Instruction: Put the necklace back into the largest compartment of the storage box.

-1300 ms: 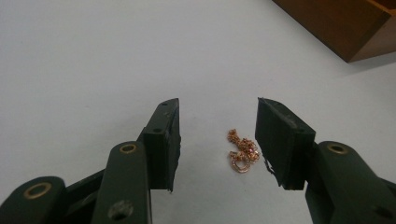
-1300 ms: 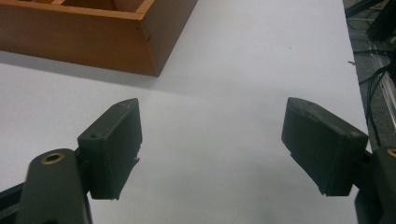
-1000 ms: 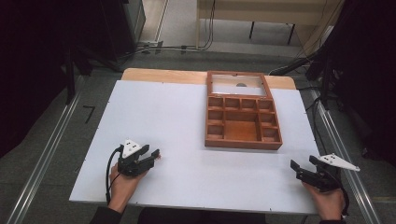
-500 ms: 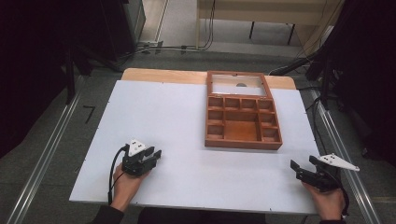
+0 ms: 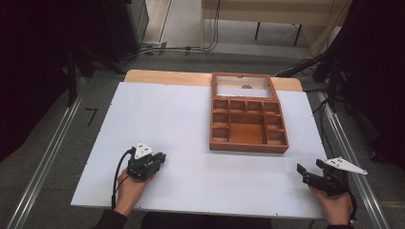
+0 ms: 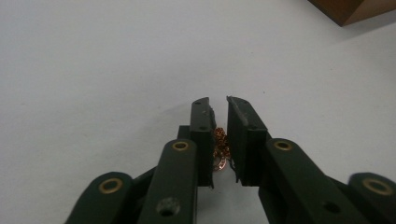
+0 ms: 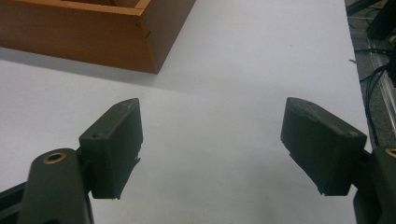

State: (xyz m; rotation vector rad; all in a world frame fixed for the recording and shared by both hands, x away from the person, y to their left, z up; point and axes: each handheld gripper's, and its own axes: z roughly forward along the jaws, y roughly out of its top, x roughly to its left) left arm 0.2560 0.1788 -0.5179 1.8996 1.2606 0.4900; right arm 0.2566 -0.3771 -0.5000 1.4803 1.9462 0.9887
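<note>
Fingers of the left gripper (image 6: 218, 105) are sitting nearly closed, a narrow gap between the jaws, pinching a small reddish-gold trinket (image 6: 219, 150) deep between them; what it is exactly is too small to tell. Left gripper (image 5: 160, 158) is resting low on the white table (image 5: 157, 109) near the front left edge, held in the left hand (image 5: 129, 187), jaws pointing right toward the wooden organiser tray (image 5: 248, 145). Bare tabletop is lying between it and the tray, nothing blocking. Tray is sitting right of centre, compartments looking empty, a pale panel at its far end. Right gripper (image 5: 303, 171) is resting by the front right corner, jaws spread wide (image 7: 210, 140), holding nothing, tray corner (image 7: 154, 56) just ahead. Compared with half a second ago, left gripper is sitting slightly farther right; right gripper unchanged
</note>
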